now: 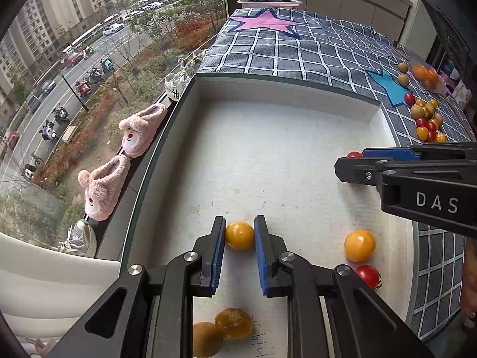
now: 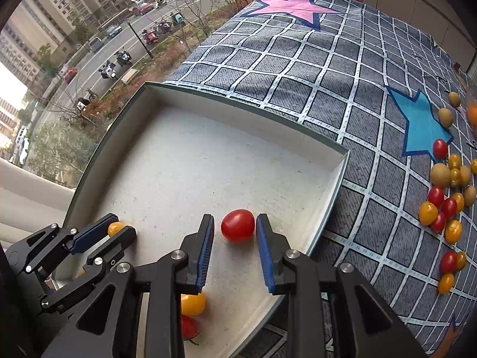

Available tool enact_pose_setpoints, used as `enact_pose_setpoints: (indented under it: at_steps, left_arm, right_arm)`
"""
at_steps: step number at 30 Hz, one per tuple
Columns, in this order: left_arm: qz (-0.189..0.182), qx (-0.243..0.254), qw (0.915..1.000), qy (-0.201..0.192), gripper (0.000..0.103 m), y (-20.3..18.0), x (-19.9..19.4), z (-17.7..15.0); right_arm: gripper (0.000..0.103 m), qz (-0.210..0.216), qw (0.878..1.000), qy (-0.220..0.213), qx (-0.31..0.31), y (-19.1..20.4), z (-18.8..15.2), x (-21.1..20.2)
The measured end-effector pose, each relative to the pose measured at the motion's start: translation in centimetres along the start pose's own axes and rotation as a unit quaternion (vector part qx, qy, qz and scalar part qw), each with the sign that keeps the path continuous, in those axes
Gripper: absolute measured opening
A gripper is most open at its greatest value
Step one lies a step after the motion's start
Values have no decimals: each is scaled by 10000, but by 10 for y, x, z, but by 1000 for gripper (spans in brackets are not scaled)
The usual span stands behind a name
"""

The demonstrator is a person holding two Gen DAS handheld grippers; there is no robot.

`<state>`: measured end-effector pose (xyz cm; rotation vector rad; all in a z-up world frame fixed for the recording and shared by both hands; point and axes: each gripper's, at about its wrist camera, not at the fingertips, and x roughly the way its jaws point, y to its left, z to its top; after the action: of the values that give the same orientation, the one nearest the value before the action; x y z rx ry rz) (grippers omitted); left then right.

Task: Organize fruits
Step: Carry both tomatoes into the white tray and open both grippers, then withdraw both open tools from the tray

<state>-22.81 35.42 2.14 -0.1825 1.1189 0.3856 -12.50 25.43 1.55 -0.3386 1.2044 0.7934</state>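
A shallow white box (image 1: 286,89) (image 2: 244,113) lies on the checked cloth. My left gripper (image 1: 239,229) is open around a yellow tomato (image 1: 240,235) resting on the box floor; it also shows in the right wrist view (image 2: 114,228). My right gripper (image 2: 235,223) is open around a red tomato (image 2: 238,225) on the box floor near the right wall; the tomato peeks out in the left wrist view (image 1: 354,154). Another yellow tomato (image 1: 359,245) and a red tomato (image 1: 368,276) lie in the box. Two brownish fruits (image 1: 233,323) lie under my left gripper.
A heap of red, yellow and brown small fruits (image 2: 447,197) (image 1: 427,119) lies on the cloth (image 2: 298,59) right of the box. A window with pink slippers (image 1: 143,129) on its sill runs along the left. A dish (image 1: 269,1) stands at the far end.
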Motion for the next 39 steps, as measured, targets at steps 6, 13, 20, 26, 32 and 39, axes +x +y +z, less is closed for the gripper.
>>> enact_pose_setpoints:
  at_steps: [6, 13, 20, 26, 32, 39]
  left_arm:
    - [-80, 13, 10000, 58, 21, -1, -1, -1]
    - [-214, -189, 9996, 25, 22, 4, -1, -2]
    - [-361, -363, 9967, -622, 94, 9, -23, -4]
    - [-327, -207, 9970, -678, 94, -1, -35, -5]
    - [-482, -147, 9965, -667, 94, -10, -46, -10]
    - [-487, 3, 9967, -650, 94, -23, -57, -14]
  right_arm:
    - [65, 131, 9995, -287, 59, -1, 2, -23]
    - [79, 155, 9984, -513, 169, -11, 0, -48]
    - [79, 129, 9978, -606, 249, -17, -7, -58]
    - [79, 137, 9972, -692, 264, -18, -15, -71]
    - [79, 109, 9963, -776, 360, -28, -26, -85]
    - [80, 95, 9947, -908, 472, -45, -40, -103]
